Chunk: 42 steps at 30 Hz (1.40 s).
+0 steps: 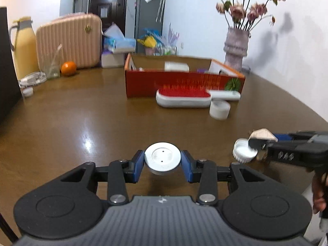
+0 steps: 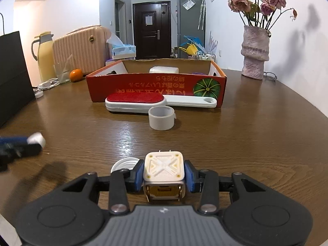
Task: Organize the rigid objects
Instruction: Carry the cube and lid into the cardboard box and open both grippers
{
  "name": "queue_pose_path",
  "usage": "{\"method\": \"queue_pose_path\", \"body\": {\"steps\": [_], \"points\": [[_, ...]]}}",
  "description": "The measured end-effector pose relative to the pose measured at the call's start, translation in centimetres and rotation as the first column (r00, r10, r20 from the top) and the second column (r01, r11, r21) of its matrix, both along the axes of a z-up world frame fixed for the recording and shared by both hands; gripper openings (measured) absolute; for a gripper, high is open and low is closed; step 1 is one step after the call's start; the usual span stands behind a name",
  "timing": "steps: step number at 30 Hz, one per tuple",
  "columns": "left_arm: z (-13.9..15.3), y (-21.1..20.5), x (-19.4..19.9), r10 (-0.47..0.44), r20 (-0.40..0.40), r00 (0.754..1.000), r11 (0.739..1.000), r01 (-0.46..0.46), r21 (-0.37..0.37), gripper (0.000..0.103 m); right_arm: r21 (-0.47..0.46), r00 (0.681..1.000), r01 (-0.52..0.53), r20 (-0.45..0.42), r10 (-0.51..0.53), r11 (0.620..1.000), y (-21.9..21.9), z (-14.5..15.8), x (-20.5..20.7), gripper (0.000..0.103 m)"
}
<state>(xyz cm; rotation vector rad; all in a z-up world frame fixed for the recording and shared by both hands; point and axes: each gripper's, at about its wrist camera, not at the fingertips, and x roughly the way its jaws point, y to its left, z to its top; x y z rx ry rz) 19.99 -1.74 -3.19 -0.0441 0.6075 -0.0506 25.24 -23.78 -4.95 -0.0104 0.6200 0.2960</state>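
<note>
The left claw [image 1: 162, 162] is closed on a white round disc [image 1: 162, 157], its blue pads pressing the rim from both sides, low in the middle of the left wrist view. The right claw [image 2: 164, 177] is clamped on a cream cube-shaped plug [image 2: 163, 169], with two metal prongs pointing away, at the bottom centre of the right wrist view. Both pieces look hard, light and smooth; I judge the disc's curved edge could slip or swivel, so a grip across its widest part suits it, while the plug's flat sides give the surer hold. A white ribbed cap [image 1: 245, 150] sits just beside the right claw on the table [image 2: 246, 139]. Further up the frame lie a roll of tape [image 2: 161, 118] and a red-faced brush [image 2: 135, 102], touching the front of the red cardboard box [image 2: 155, 86], which already holds a white block. That box seems the likely drop-off.
</note>
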Motion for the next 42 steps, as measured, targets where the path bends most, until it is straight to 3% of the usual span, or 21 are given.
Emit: {"method": "queue_pose_path", "body": {"steps": [11, 18, 26, 33, 38, 42], "points": [[-1.7, -0.3, 1.2, -0.008, -0.038, 0.999, 1.0, 0.008, 0.008, 0.04, 0.145, 1.0, 0.008, 0.0, -0.008, 0.989, -2.5, 0.4, -0.2, 0.044], [-2.0, -0.6, 1.5, -0.007, -0.043, 0.999, 1.0, 0.008, 0.024, 0.04, 0.022, 0.999, 0.043, 0.025, -0.043, 0.999, -1.9, -0.1, -0.6, 0.038], [-2.0, -0.9, 1.7, 0.008, -0.035, 0.999, 0.999, -0.006, 0.043, 0.04, -0.011, 0.999, 0.033, 0.018, -0.033, 0.999, -1.7, -0.4, -0.2, 0.038], [1.0, -0.6, 1.7, -0.017, 0.064, 0.998, 0.999, 0.015, 0.032, 0.039, 0.029, 0.999, 0.03, 0.04, -0.031, 0.999, -2.4, 0.9, -0.3, 0.038], [5.3, 0.7, 8.0, -0.084, 0.133, 0.988, 0.996, 0.088, -0.026, 0.04, 0.018, 0.989, -0.003, 0.145, 0.0, 1.0, -3.3, 4.9, 2.7, 0.038], [7.7, 1.5, 18.1, -0.114, 0.066, 0.991, 0.988, 0.12, -0.092, 0.04, 0.039, 0.985, -0.062, 0.163, 0.055, 0.997, -3.2, 8.2, 10.2, 0.038]]}}
